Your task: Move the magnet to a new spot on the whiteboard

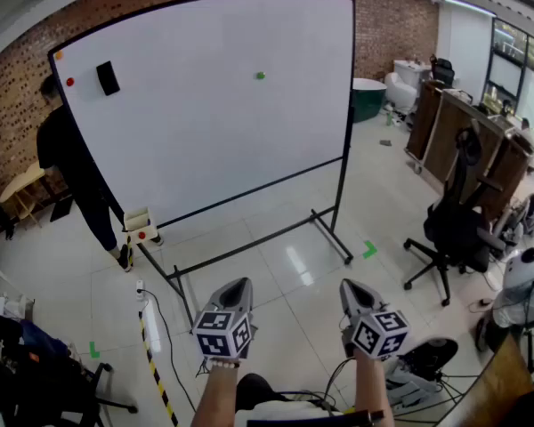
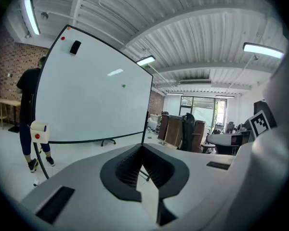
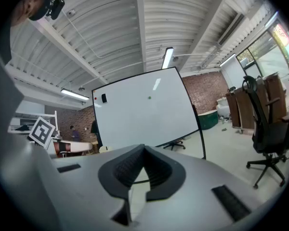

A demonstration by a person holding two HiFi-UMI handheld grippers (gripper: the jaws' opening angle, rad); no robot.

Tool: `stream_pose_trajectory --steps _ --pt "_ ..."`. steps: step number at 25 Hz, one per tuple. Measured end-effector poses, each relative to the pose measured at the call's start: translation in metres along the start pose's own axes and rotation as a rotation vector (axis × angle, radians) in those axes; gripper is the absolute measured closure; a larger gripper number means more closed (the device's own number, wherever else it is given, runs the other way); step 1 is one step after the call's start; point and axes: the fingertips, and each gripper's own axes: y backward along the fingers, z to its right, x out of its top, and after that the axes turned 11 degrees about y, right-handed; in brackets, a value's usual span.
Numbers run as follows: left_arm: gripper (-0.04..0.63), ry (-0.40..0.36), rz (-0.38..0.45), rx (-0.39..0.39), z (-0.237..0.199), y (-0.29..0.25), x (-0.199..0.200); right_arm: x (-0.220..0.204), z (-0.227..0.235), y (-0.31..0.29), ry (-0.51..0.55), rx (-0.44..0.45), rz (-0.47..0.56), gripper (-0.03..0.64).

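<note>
The whiteboard (image 1: pixel 205 105) stands on a wheeled frame across the floor from me. A small green magnet (image 1: pixel 260 76) sits near its upper middle. A red magnet (image 1: pixel 69 82) and an orange one (image 1: pixel 59 55) sit at the upper left, beside a black eraser (image 1: pixel 108 77). My left gripper (image 1: pixel 238 285) and right gripper (image 1: pixel 351 287) hang side by side low in the head view, well short of the board. Both are shut and hold nothing. The board (image 2: pixel 96 95) with the green magnet (image 2: pixel 124 85) lies beyond the left gripper (image 2: pixel 142 147). The right gripper (image 3: pixel 144 148) faces the board (image 3: pixel 144 112) too.
A person in dark clothes (image 1: pixel 71 167) stands at the board's left edge. A small holder (image 1: pixel 139 223) hangs on the frame's left leg. A black office chair (image 1: pixel 458 229) and wooden cabinets (image 1: pixel 463 132) are to the right. A power strip and cable (image 1: pixel 149 332) lie on the floor at the left.
</note>
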Motion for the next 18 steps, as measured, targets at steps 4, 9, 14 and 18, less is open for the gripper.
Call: stream_pose_trajectory --steps 4,9,14,18 --pt "0.603 -0.002 -0.025 0.008 0.015 -0.018 -0.012 -0.01 0.021 -0.004 -0.022 0.017 -0.02 0.609" --pt "0.603 -0.007 -0.007 0.006 0.008 -0.05 0.008 -0.013 0.036 -0.034 -0.016 0.029 -0.036 0.608" --pt "0.603 -0.015 0.011 -0.021 -0.014 -0.114 0.042 -0.009 0.064 -0.094 -0.011 0.008 -0.047 0.607" --pt "0.603 -0.016 0.014 -0.038 -0.047 -0.176 0.074 -0.002 0.091 -0.161 -0.021 -0.02 -0.047 0.607"
